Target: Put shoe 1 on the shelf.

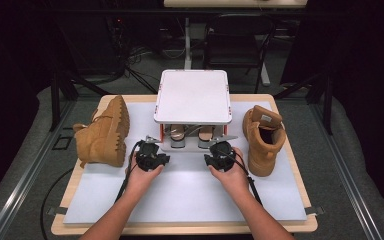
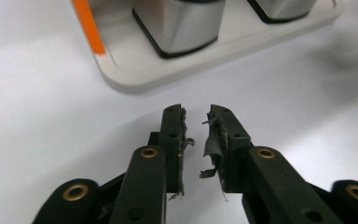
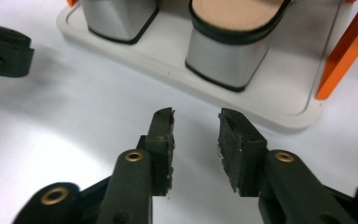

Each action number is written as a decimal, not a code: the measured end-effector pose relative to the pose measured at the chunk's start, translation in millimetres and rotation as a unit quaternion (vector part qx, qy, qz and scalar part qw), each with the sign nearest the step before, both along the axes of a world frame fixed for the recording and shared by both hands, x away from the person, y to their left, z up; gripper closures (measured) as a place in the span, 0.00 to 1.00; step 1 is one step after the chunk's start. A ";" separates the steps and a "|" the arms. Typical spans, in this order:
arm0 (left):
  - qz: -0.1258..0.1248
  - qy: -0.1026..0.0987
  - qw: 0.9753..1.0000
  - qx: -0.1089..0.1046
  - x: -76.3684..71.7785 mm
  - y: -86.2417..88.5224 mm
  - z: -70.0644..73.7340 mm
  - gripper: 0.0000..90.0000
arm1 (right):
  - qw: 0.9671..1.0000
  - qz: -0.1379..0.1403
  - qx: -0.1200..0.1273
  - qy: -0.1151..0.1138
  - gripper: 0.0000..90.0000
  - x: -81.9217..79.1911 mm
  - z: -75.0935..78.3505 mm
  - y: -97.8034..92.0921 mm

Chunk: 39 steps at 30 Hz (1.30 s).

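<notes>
A: Both empty, jaws apart: left gripper (image 1: 152, 156), right gripper (image 1: 221, 153). Heeled shoes (image 1: 191, 135)?

B: Twelve o'clock, on the rack (image 1: 192, 95). Probably grip a heel squarely; boots (image 1: 102, 134) at nine, three.

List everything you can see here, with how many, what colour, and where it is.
boots: two, tan; one on its side at the mat's left, one upright at its right
rack: one, white with orange posts, mat's far centre
sandals: two, silver block heels, on the rack's bottom shelf
mat: one, white, covering the table
table: one, wood
chair: one, black, behind the table
hands: two, left, right
tongs: two, black, left and right, both open, before the rack
</notes>
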<state>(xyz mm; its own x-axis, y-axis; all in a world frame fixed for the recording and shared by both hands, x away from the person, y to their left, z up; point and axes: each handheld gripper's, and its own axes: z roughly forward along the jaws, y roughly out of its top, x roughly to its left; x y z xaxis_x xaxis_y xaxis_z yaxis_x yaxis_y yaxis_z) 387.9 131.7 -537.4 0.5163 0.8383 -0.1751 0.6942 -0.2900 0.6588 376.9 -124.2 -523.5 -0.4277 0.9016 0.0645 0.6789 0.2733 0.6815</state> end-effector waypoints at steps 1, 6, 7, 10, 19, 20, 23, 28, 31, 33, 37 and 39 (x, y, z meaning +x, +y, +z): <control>-0.001 -0.001 1.000 0.005 -4.5 2.6 -0.8 0.81 | 1.000 0.004 0.001 -0.003 0.70 -5.3 1.8 -2.2; -0.011 -0.003 1.000 0.009 -14.0 9.2 -0.1 0.78 | 1.000 0.014 -0.005 0.008 0.71 -15.2 1.6 -8.0; -0.013 -0.008 1.000 0.010 -15.7 10.0 0.2 0.77 | 1.000 0.013 -0.008 0.015 0.73 -17.7 1.1 -9.8; -0.019 -0.013 1.000 0.013 -22.9 15.2 2.9 0.75 | 0.999 0.018 -0.007 0.033 0.75 -24.5 -1.2 -16.4; -0.023 -0.008 1.000 -0.002 -35.6 32.9 9.7 0.67 | 0.999 0.018 0.020 0.024 0.64 -48.1 -1.8 -39.8; -0.023 -0.008 1.000 -0.002 -35.6 32.9 9.7 0.67 | 0.999 0.018 0.020 0.024 0.64 -48.1 -1.8 -39.8; -0.026 -0.006 1.000 -0.007 -39.5 39.6 10.8 0.65 | 1.000 0.017 0.019 0.018 0.63 -54.6 -0.8 -43.6; -0.018 0.000 1.000 -0.005 -47.3 52.0 8.5 0.60 | 1.000 0.024 0.015 -0.013 0.63 -67.8 4.2 -48.0; -0.007 -0.003 1.000 -0.008 -49.4 59.6 8.8 0.58 | 0.999 0.020 0.006 -0.027 0.64 -73.2 6.1 -49.5; -0.004 0.002 1.000 -0.014 -50.2 64.6 9.7 0.56 | 0.999 0.030 0.019 -0.036 0.65 -75.1 5.7 -52.6; 0.009 0.004 1.000 -0.014 -50.7 74.6 10.9 0.57 | 0.999 0.025 0.019 -0.031 0.65 -73.2 0.5 -58.9; 0.013 0.006 1.000 -0.010 -49.9 80.1 11.2 0.59 | 0.999 0.020 0.027 -0.031 0.65 -71.9 -1.5 -62.4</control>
<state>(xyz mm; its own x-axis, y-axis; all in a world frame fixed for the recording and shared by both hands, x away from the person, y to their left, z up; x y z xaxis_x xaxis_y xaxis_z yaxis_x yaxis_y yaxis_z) 338.0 211.7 -526.2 0.4919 0.8482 -0.1967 0.7088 -0.2589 0.6562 305.0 -186.6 -525.0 -0.4683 0.8794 0.0853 0.6248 0.2614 0.7357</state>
